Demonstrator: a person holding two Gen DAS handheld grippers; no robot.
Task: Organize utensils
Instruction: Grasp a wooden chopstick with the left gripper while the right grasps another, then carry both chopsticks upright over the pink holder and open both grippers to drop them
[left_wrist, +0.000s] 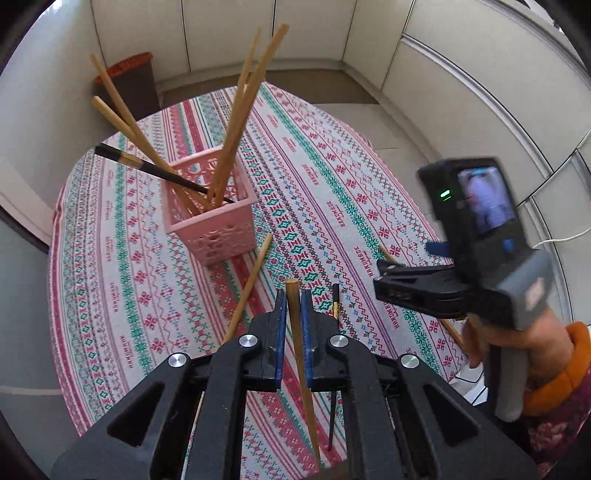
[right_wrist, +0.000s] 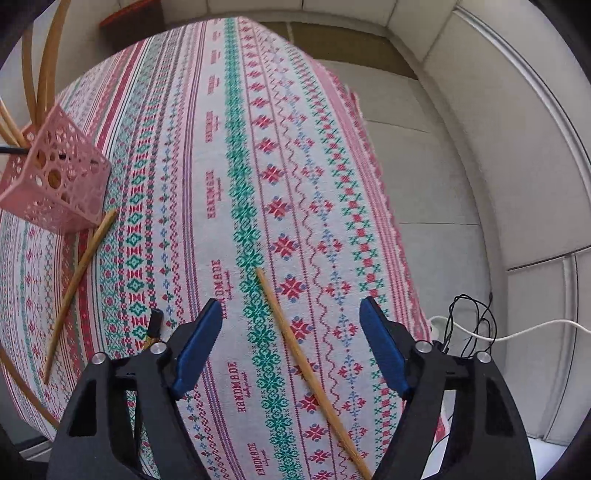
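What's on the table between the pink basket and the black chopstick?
One wooden chopstick lies between pink basket and black chopstick, in the right wrist view.

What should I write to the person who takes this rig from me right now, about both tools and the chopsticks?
Left tool: shut on one wooden chopstick, held above the table.
Right tool: open, pointing down over another wooden chopstick that lies on the tablecloth; the pads do not touch it.
Pink basket: stands on the cloth and already holds several wooden chopsticks and one black one.
Left to do: put the held chopstick in the basket, pick up the one under the right tool, then the loose wooden chopstick beside the basket and the black chopstick near the left tool.
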